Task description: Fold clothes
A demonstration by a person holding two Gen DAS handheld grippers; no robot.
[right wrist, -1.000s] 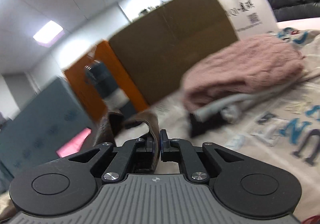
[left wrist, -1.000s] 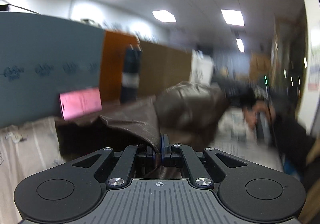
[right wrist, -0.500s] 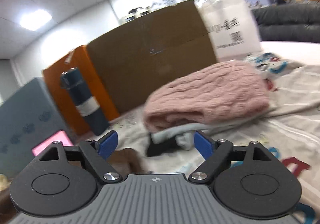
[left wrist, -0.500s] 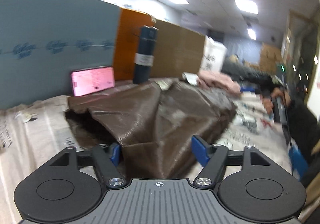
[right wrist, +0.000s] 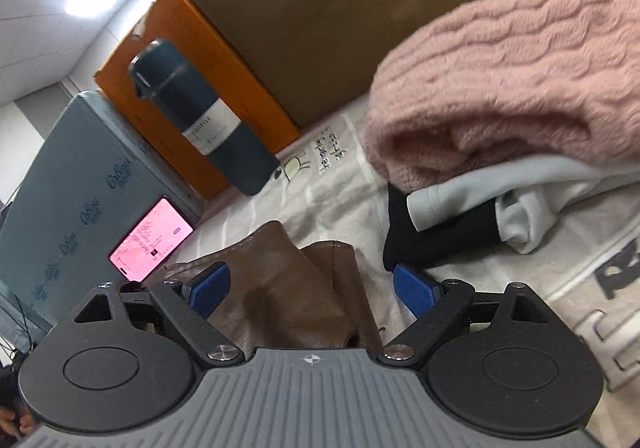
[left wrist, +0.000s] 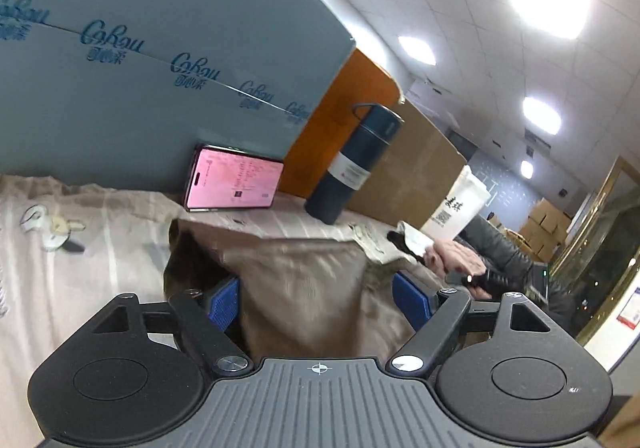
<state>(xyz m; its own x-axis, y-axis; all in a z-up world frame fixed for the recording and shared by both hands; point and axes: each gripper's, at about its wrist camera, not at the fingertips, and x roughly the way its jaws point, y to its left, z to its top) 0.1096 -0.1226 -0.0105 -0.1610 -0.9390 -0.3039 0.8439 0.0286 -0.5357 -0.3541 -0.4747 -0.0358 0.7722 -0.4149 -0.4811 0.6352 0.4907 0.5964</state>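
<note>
A brown leather-look garment [left wrist: 296, 264] lies folded on the printed bedsheet [left wrist: 100, 280]. In the left wrist view my left gripper [left wrist: 318, 300] hangs over its near end; the jaws are opening, and the cloth lies between the blue pads [left wrist: 224, 304] untouched. The right wrist view shows the garment's other end [right wrist: 276, 280] under my right gripper [right wrist: 311, 288], which stands open and clear of it. To the right sits a folded stack: a pink knit sweater [right wrist: 500, 80] on white [right wrist: 480, 188] and black [right wrist: 440, 236] clothes.
Along the back stand a blue carton [left wrist: 140, 68], an orange box [left wrist: 340, 128], a brown carton [left wrist: 412, 176] and a white bag [left wrist: 460, 204]. A dark flask [left wrist: 352, 168] and a lit phone [left wrist: 234, 184] stand before them. Keys [left wrist: 48, 226] lie left. A person's hand [left wrist: 456, 260] shows at right.
Both grippers were shut on the brown garment held in the air; they have let go and opened wide. The garment now lies on the sheet, and both hands have drawn back.
</note>
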